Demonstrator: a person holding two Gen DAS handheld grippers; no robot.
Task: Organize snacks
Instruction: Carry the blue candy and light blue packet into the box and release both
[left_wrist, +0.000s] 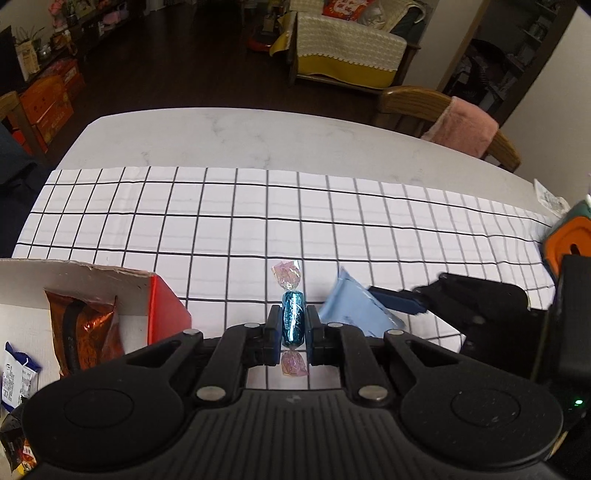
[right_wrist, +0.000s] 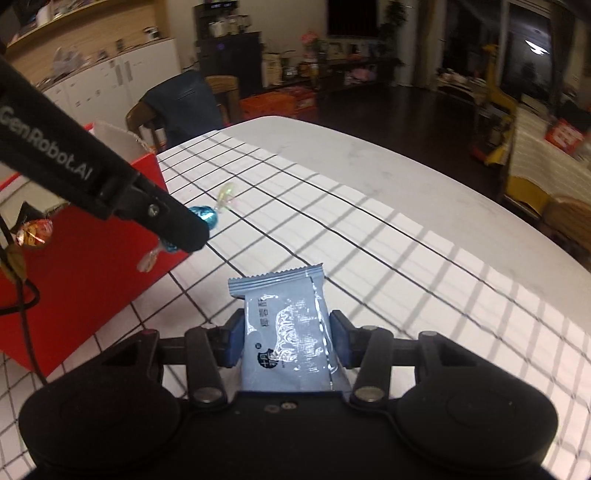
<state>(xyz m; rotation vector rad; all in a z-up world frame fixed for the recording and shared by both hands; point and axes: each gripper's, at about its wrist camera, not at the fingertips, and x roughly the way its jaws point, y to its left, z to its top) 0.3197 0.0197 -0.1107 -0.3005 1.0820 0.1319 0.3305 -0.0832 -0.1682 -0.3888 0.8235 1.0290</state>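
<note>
My left gripper (left_wrist: 293, 325) is shut on a blue foil candy (left_wrist: 293, 320) with pink twisted ends, held above the checked cloth. It also shows in the right wrist view (right_wrist: 205, 218), next to the red box. My right gripper (right_wrist: 286, 336) is shut on a light blue snack packet (right_wrist: 286, 325); the packet (left_wrist: 351, 306) shows in the left wrist view just right of the candy. The red cardboard box (left_wrist: 166, 306) stands at the left and holds an orange-brown snack bag (left_wrist: 83, 325) and a blue-white packet (left_wrist: 18, 380).
A white cloth with a black grid (left_wrist: 258, 221) covers the near part of a pale marble table (left_wrist: 240, 136). A wooden chair with a pink cushion (left_wrist: 461, 125) stands at the far right edge. An orange and green object (left_wrist: 570, 240) sits at the right.
</note>
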